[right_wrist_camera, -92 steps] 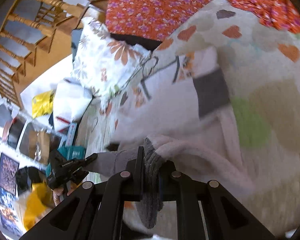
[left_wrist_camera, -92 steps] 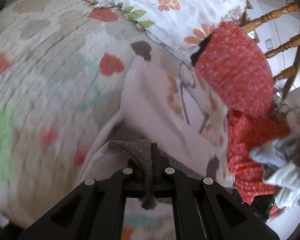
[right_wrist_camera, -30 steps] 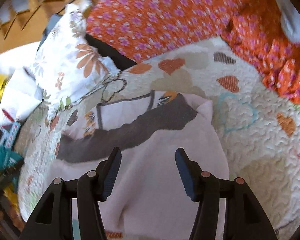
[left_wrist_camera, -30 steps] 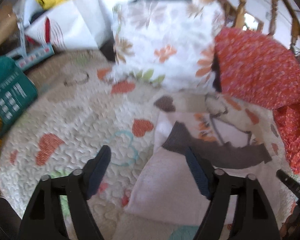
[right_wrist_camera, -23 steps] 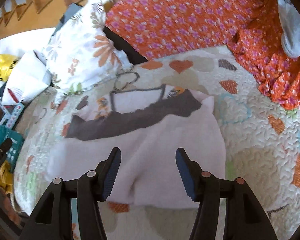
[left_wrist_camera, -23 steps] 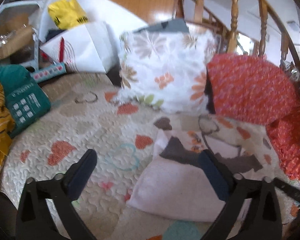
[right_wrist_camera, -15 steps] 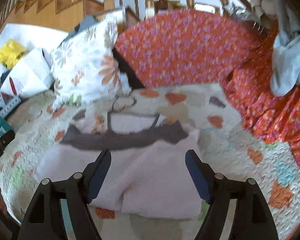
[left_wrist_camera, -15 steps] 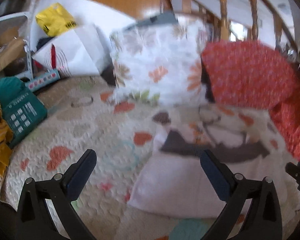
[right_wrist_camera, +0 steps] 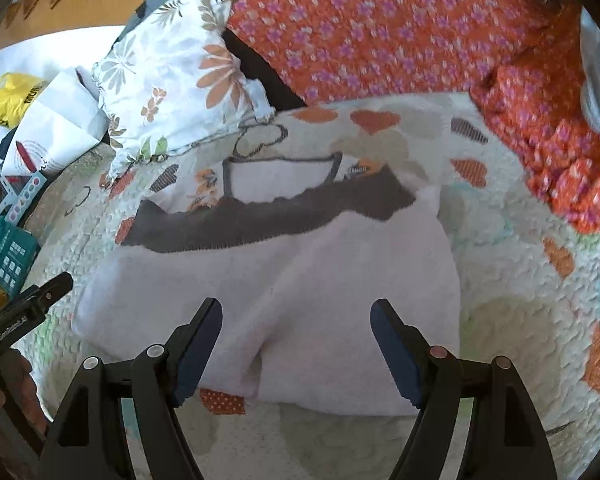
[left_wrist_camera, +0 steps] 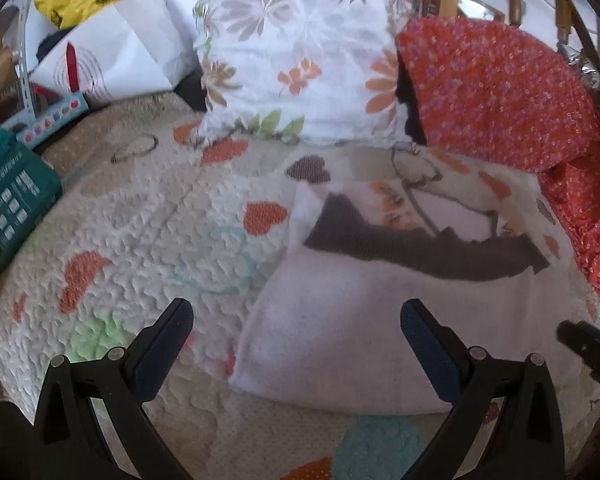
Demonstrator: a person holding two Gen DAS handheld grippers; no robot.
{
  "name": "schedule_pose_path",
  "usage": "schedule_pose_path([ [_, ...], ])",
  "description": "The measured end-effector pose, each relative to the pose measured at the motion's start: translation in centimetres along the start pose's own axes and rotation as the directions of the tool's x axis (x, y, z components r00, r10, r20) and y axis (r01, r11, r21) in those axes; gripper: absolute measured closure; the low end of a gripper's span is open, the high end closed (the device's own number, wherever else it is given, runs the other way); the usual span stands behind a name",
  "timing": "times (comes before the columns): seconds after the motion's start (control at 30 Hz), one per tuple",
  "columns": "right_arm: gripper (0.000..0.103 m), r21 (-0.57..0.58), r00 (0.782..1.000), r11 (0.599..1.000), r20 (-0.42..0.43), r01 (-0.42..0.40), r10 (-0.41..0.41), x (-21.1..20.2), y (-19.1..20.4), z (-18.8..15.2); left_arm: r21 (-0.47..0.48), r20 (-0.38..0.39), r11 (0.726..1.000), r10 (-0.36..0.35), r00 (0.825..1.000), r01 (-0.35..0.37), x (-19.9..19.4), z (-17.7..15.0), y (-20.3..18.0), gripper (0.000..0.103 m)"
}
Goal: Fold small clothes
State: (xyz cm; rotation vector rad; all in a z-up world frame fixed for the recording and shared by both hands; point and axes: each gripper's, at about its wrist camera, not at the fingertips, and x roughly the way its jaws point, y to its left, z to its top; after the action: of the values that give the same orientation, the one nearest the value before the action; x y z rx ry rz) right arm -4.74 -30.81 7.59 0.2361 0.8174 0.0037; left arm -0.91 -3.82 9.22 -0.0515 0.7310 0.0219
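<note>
A: Fleece, we'd say. The white garment (right_wrist_camera: 284, 280) looks soft and fuzzy, folded into a rough rectangle, with a dark grey knit band (right_wrist_camera: 260, 220) running across its far edge.

B: Agreed. Under it we've got a quilted bedspread (left_wrist_camera: 140, 216), puckered stitching, heart patches in orange, brown and teal. A floral pillow (left_wrist_camera: 300, 60) and an orange flowered cloth (left_wrist_camera: 496, 92) sit behind.

A: Jaws next. The left gripper (left_wrist_camera: 296, 332) has just been spreading and stands wide, nothing between the pads; we see it gripping nothing.

B: Same for the right gripper (right_wrist_camera: 296, 332): it has just been opening, it's wide and empty-handed.

A: Placement: in the left view the garment lies ahead and to the right, its near left corner falling between the fingers, not touching them.

B: In the right view the garment sits straight ahead, its near edge between and beyond the fingertips. We can't tell any contact.
</note>
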Motion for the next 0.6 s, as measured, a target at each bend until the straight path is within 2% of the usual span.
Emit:
schedule_pose_path([
  [0.07,0.022,0.013,1.0,1.0,-0.02,-0.022,0.022,0.5,0.1,-0.2,0.013,0.026,1.0,-0.005,1.0,0.004,-0.8,0.1,0.0,0.0],
  [0.2,0.022,-0.012,0.999,1.0,-0.04,-0.018,0.017,1.4,1.0,-0.6,0.024,0.027,1.0,0.016,1.0,-0.017,-0.9,-0.1,0.5,0.0],
  [0.37,0.022,-0.047,0.998,0.999,-0.055,-0.004,0.001,2.1,1.8,-1.2,0.02,-0.024,0.999,0.045,0.999,-0.044,0.2,-0.6,1.5,0.0],
  [0.6,0.022,-0.026,0.998,1.0,-0.055,0.002,-0.003,2.0,1.6,-1.2,-0.009,-0.076,0.998,0.067,0.995,-0.068,1.2,-1.1,2.1,0.0],
])
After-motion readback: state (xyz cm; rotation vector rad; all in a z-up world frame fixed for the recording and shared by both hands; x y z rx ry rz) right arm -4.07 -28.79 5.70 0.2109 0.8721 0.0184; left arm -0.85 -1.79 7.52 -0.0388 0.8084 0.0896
